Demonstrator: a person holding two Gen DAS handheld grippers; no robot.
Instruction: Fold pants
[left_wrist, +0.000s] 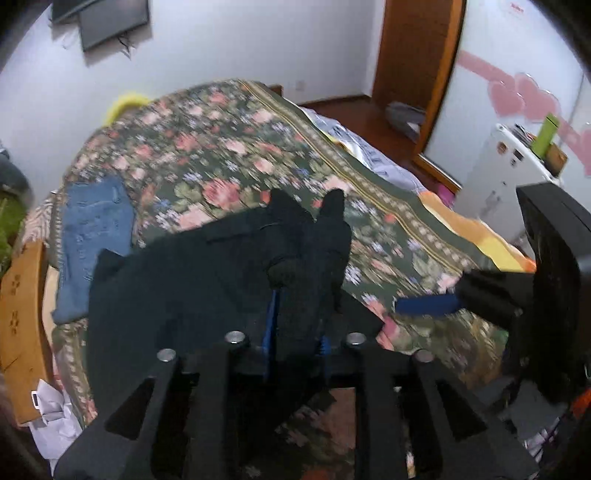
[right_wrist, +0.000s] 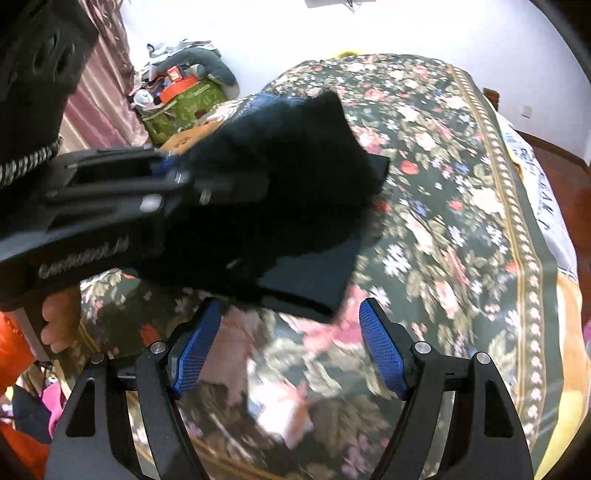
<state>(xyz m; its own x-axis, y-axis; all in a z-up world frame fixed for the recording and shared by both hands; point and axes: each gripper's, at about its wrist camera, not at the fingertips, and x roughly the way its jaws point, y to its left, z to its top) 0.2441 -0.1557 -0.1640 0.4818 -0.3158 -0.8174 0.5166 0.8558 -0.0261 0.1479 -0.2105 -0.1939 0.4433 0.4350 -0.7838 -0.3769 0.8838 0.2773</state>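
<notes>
Left tool clamped on black pants, right tool apart, just beside them

My left gripper has its blue pads almost wholly buried in the black pants; only thin slivers show. The pants cover the bedspread beneath them and the right edge of the folded jeans at nine o'clock. In my right wrist view the bedspread's flowers smear into blur between my right gripper fingers. My left gripper's body hides the pants' left part there.
</notes>
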